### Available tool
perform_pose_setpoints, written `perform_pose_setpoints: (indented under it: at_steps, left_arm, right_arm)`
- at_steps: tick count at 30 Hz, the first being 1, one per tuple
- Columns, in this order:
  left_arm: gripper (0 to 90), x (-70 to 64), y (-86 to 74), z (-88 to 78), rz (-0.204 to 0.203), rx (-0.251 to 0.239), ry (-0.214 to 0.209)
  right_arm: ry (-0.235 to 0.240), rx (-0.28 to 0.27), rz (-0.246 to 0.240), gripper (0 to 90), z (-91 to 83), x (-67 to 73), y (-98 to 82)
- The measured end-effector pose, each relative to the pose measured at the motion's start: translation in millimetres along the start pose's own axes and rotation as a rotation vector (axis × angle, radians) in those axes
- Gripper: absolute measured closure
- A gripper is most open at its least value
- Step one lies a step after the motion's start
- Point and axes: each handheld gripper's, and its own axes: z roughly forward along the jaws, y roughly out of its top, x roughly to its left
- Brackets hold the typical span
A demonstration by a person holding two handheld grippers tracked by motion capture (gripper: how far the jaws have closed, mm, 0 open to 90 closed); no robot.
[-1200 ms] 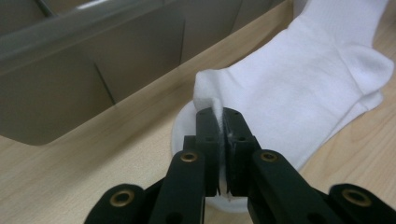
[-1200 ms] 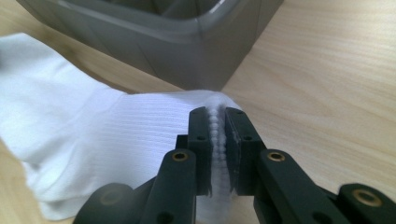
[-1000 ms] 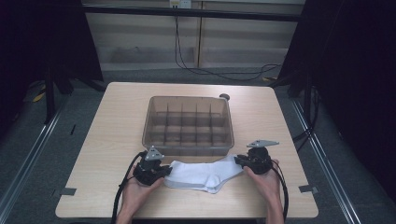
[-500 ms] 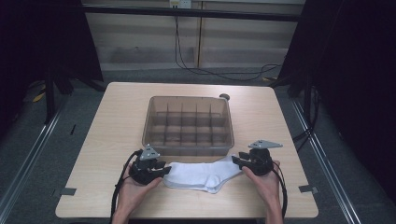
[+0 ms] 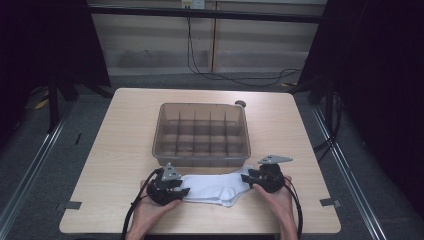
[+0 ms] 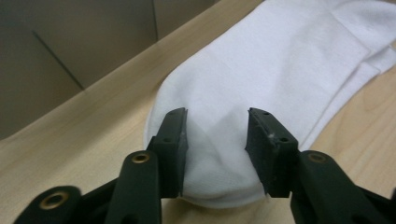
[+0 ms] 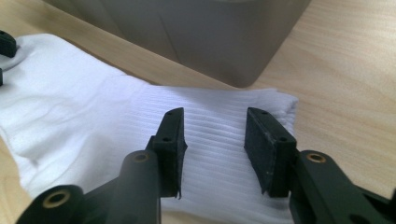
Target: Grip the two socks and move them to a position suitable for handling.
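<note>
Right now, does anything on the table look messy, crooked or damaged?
Nothing stands out. The white socks lie flat on the table in front of the upright divided bin, nothing spilled or broken.

In the high view, even light falls from above on the pale tabletop (image 5: 125, 150) at the centre of the frame, while the left and right edges sink into near-black. Shadows are soft and short. The picture is slightly soft and grainy, with no glare. In both gripper views the white sock (image 6: 289, 70) reads bright, almost washed out at the upper right, and the black jaws at the bottom are sharp. The grey bin wall (image 7: 196, 37) in the upper frame looks slightly out of focus.
</note>
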Motion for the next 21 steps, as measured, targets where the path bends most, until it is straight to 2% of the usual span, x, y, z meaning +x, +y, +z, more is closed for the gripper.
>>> perform_pose_setpoints:
  at_steps: [2, 4, 6, 8, 10, 14, 17, 19, 21]
  left_arm:
    - [54.5, -2.1, 0.4, -0.6, 0.017, 0.011, 0.009]
    - [54.3, -1.7, 1.0, -2.0, 0.021, 0.015, 0.013]
    - [58.0, 0.3, 1.5, -3.1, 0.008, 0.002, 0.01]
    - [61.4, 3.4, 2.1, -3.7, -0.007, -0.001, 0.013]
    - [61.3, 4.7, 2.1, -2.2, -0.001, 0.0, 0.007]
    - [60.1, 4.7, 2.4, -1.1, -0.005, 0.008, 0.008]
    - [59.6, 5.1, 2.5, -0.7, -0.009, 0.005, 0.009]
    - [59.6, 5.3, 2.2, -0.4, -0.013, -0.002, 0.011]
    - [59.4, 5.2, 1.8, -0.4, -0.014, -0.001, 0.013]
  right_arm:
    - [0.008, -0.017, -0.006, 57.8, -4.2, 5.5, 0.8]
    - [0.054, -0.041, -0.006, 60.7, -8.4, 12.8, 0.4]
    - [0.118, -0.035, -0.023, 64.8, -9.9, 23.3, -2.1]
    - [0.163, -0.025, -0.039, 66.6, -9.1, 31.3, -5.0]
    - [0.201, -0.022, -0.046, 65.9, -7.1, 38.6, -8.0]
    - [0.204, 0.013, -0.059, 65.0, 0.8, 44.5, -11.4]
    - [0.195, 0.045, -0.094, 74.9, 4.0, 47.8, -11.5]
    - [0.19, 0.056, -0.095, 83.5, 4.6, 48.2, -10.9]
    - [0.195, 0.054, -0.097, 86.8, 2.0, 47.6, -10.0]
